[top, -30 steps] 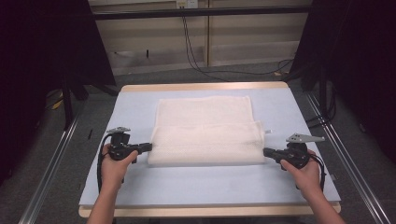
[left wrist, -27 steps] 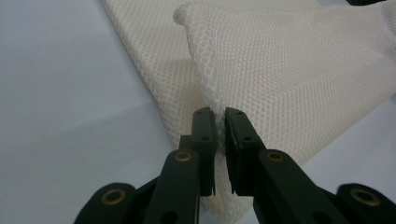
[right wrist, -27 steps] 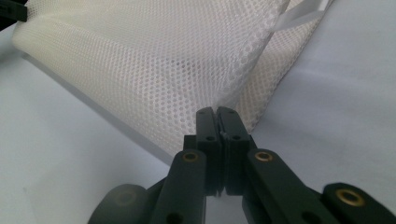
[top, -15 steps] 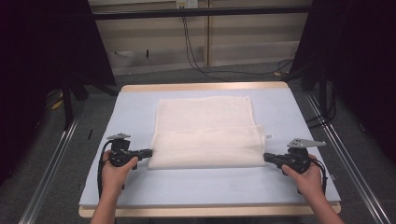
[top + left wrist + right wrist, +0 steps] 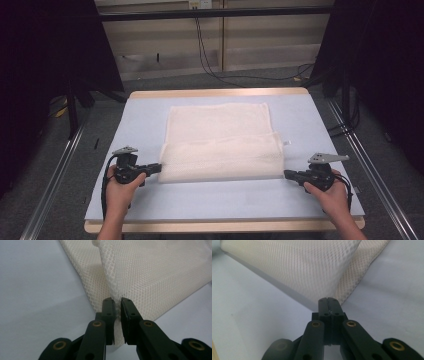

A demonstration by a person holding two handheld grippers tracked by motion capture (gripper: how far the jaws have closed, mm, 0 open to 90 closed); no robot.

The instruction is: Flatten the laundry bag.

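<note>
A cream mesh cloth (image 5: pixel 220 145) lies on the pale blue table (image 5: pixel 145 115), its near half doubled over the far half. My left gripper (image 5: pixel 159 167) is shut on the near left corner of the cloth (image 5: pixel 155 272), and the fabric runs up out of its closed jaws (image 5: pixel 118 301). My right gripper (image 5: pixel 286 174) is shut on the near right corner. There the cloth (image 5: pixel 299 267) rises slightly off the table and casts a shadow, with the pinched corner at the jaw tips (image 5: pixel 328 300).
The table's wooden front edge (image 5: pixel 220 226) lies close behind both hands. Metal rails (image 5: pixel 50 185) run along both sides of the table. Dark curtains (image 5: pixel 45 60) stand left and right, and cables (image 5: pixel 210 55) lie on the floor beyond the far edge.
Both grippers have moved toward the table's near edge, still shut on the corners, drawing the folded upper layer of cloth nearer to the person.
</note>
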